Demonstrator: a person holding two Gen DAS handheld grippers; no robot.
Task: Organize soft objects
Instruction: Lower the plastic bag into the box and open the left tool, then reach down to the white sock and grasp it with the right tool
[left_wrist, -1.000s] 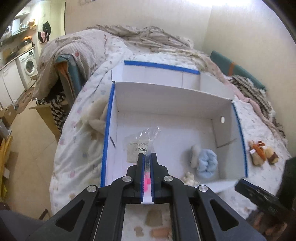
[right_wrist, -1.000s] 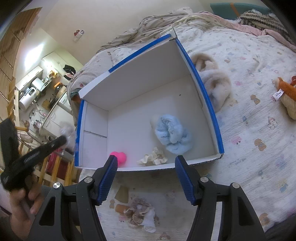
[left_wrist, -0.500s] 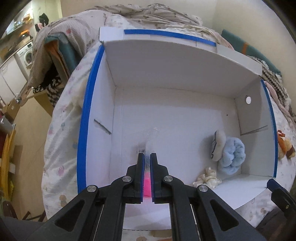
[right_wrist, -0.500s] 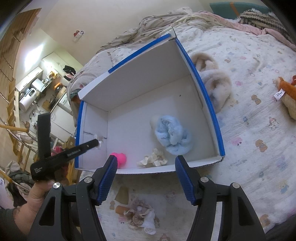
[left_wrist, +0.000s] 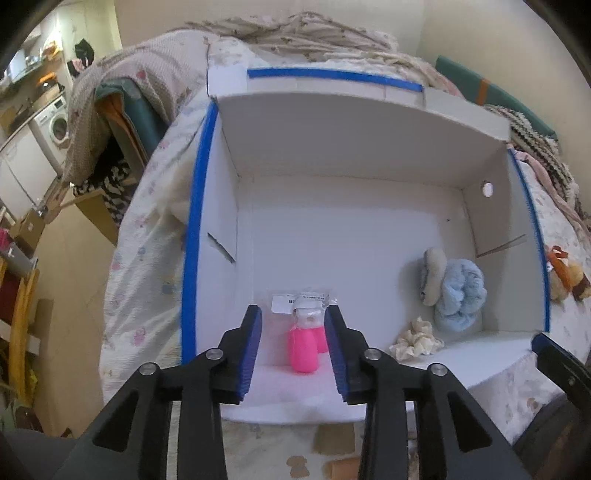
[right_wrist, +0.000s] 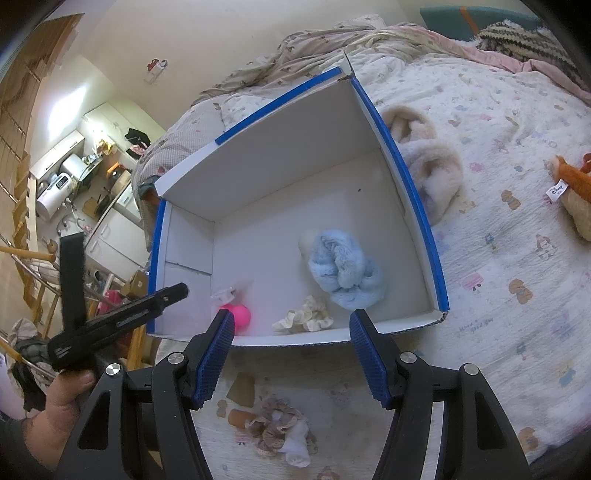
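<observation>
A white cardboard box (left_wrist: 192, 221) with blue-taped edges sits on the bed. My left gripper (left_wrist: 293, 314) hangs over its near left corner, jaws opening. Between them, untouched by the pads, a clear plastic bag (left_wrist: 306, 304) with a white label lies on the box floor against a pink soft object (left_wrist: 303, 350). A fluffy blue item (left_wrist: 460, 295) and a cream scrunchie (left_wrist: 415, 339) lie at the box's near right. My right gripper (right_wrist: 291, 354) stands open and empty before the box's front wall (right_wrist: 295, 341), above a brown and white scrunchie (right_wrist: 277, 428) on the bedspread.
Beige fluffy slippers (right_wrist: 428, 166) lie on the bed just outside the box's wall. An orange plush toy (right_wrist: 576, 195) lies further along the patterned bedspread (right_wrist: 517, 258). A hand (right_wrist: 59, 402) holds the left gripper (right_wrist: 177, 291). Beyond the bed's edge are chairs, boxes and a washing machine (left_wrist: 55, 125).
My left gripper sank into the box's near left corner and its jaws parted. The clear bag it was shut on now lies on the box floor by the pink object. The right gripper stayed put.
</observation>
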